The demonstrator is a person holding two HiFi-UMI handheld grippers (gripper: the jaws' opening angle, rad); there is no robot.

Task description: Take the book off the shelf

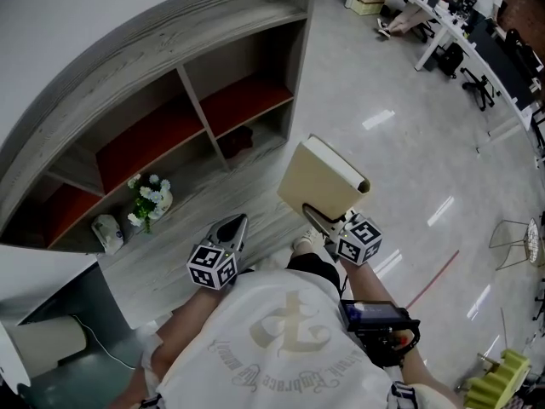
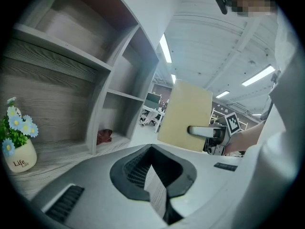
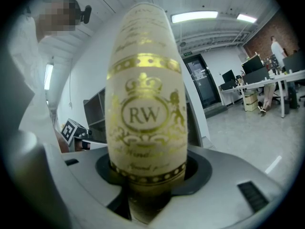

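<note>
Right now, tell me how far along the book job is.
Done: the book is off the shelf and held out over the floor. In hand: the right gripper is clamped on its lower end, with the spine facing that gripper's camera. The left gripper is shut and empty. Left: probably only setting the book down somewhere. No other book shows on the shelf, only a flower pot.

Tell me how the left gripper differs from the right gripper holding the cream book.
The right gripper is clamped on the cream hardcover book with gilt spine; the left gripper is shut, empty. The right gripper is out over the pale floor; the left gripper sits nearer the grey wooden shelf. Both carry marker cubes.
</note>
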